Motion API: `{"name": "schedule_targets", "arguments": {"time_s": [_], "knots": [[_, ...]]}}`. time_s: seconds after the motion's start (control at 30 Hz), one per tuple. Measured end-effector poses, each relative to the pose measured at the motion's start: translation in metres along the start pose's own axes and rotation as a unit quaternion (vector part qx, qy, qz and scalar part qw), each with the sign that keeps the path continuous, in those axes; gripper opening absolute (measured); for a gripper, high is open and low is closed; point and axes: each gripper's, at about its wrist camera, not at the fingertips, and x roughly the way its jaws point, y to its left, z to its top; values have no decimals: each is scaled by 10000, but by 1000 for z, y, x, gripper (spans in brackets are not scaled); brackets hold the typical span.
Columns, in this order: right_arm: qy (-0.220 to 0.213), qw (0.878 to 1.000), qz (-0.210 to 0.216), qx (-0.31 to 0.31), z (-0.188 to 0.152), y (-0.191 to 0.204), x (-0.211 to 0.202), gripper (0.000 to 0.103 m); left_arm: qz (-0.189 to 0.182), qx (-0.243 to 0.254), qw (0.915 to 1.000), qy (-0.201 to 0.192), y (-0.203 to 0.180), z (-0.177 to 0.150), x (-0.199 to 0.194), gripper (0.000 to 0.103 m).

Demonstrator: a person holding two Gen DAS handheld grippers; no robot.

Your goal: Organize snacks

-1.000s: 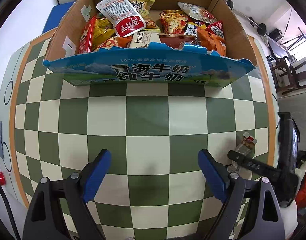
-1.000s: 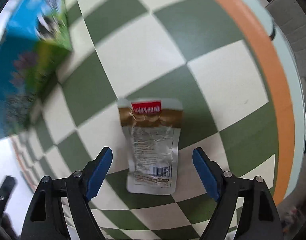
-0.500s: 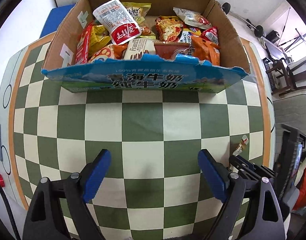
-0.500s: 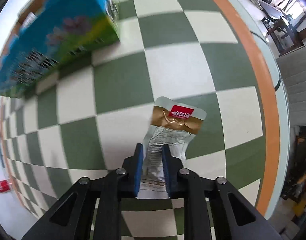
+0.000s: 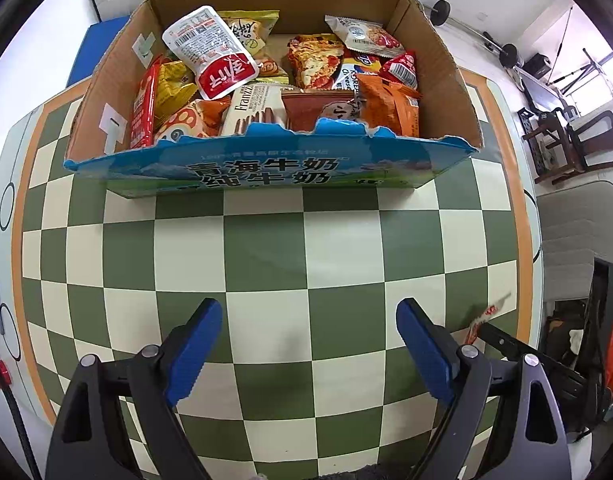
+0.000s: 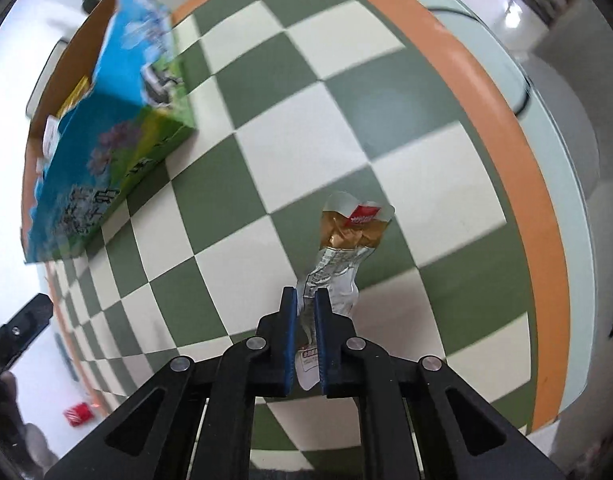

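The cardboard box (image 5: 266, 168) on the checkered desk (image 5: 266, 260) brims with snack packets (image 5: 274, 76). Near it, the right gripper (image 6: 306, 312) pinches a silver-gold packet (image 6: 342, 252); the left gripper (image 5: 306, 344) gapes, fingers holding nothing.

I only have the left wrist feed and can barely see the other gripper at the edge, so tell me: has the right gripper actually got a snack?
Observer: Yes. The right gripper is shut on the silver-and-gold snack pouch, pinching its lower end.
Operator: Is the pouch crushed or hanging free?
Observer: It is crumpled near the middle, and its red-labelled top stands out beyond the fingertips over the checkered tablecloth.
Operator: Where is the box from there?
Observer: The cardboard box sits to the upper left in the right wrist view, apart from the pouch, though blurred.
Operator: Fine. My left gripper is open and holds nothing.
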Motion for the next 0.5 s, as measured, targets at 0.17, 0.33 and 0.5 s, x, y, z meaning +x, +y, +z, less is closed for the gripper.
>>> {"name": "schedule_targets", "arguments": {"time_s": [0.17, 0.33, 0.5], "knots": [[40, 9996, 46, 281, -9, -18, 1, 10, 3, 23, 10000, 35, -2, -1, 1, 89], [151, 9991, 123, 387, -10, -33, -2, 12, 15, 51, 10000, 53, -5, -2, 3, 89], [229, 9986, -382, 297, -6, -26, 3, 74, 29, 91, 9999, 56, -8, -4, 3, 89]]}}
